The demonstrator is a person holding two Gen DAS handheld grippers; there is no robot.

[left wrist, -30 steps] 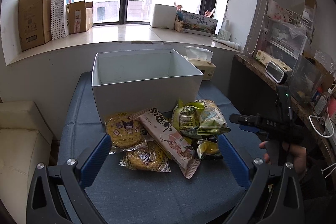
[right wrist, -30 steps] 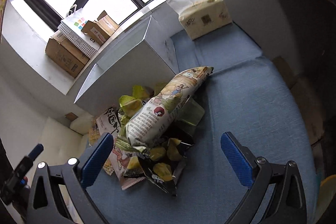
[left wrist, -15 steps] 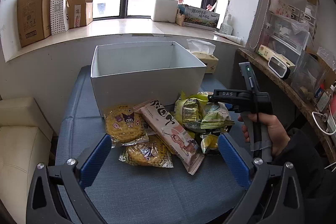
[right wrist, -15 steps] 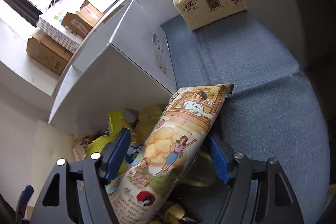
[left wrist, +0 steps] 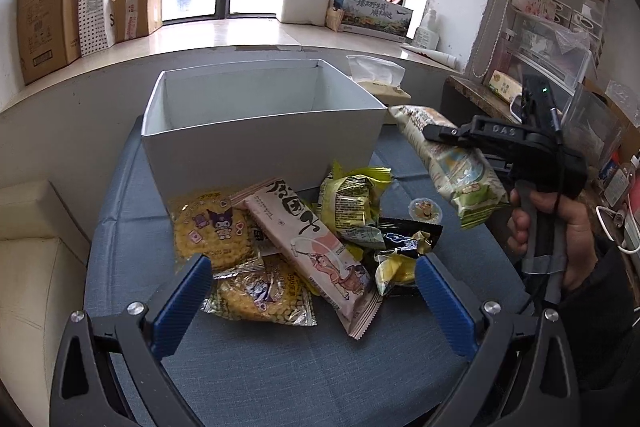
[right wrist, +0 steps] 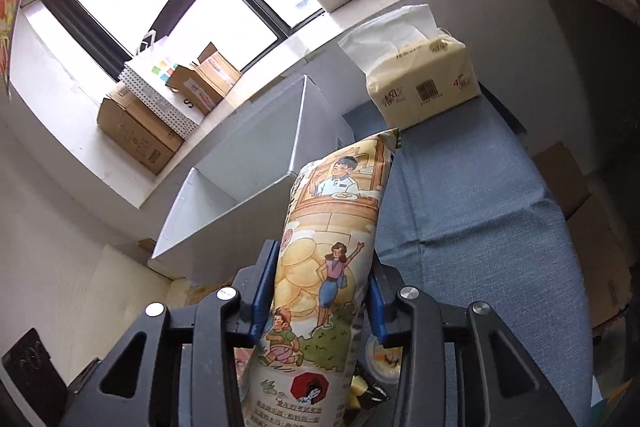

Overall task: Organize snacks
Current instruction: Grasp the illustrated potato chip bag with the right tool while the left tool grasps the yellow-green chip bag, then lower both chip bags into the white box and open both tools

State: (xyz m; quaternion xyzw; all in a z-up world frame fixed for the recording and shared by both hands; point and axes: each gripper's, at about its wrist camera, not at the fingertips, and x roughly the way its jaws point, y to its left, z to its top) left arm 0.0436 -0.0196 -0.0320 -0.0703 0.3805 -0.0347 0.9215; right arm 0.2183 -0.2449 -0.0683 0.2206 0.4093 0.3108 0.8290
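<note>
My right gripper (right wrist: 322, 291) is shut on a long cartoon-printed snack bag (right wrist: 332, 247) and holds it in the air right of the empty white box (left wrist: 256, 143); the bag (left wrist: 452, 163) and gripper (left wrist: 448, 135) also show in the left wrist view. My left gripper (left wrist: 308, 287) is open and empty, low over the front of a snack pile: two yellow Kuromi cracker packs (left wrist: 212, 231), a long pink-and-white bag (left wrist: 316, 247), a green bag (left wrist: 352, 203) and a black packet (left wrist: 404, 243).
The blue cloth table (left wrist: 280, 367) holds the box and a tissue pack (right wrist: 424, 83) behind it on the right. Cardboard boxes (left wrist: 44, 27) stand on the windowsill. A cluttered shelf (left wrist: 552, 39) is at the right. A cream seat (left wrist: 32, 267) is left.
My right gripper closed on the long cartoon bag and lifted it up off the pile, toward the box's right side. My left gripper stayed open and moved a little closer to the pile.
</note>
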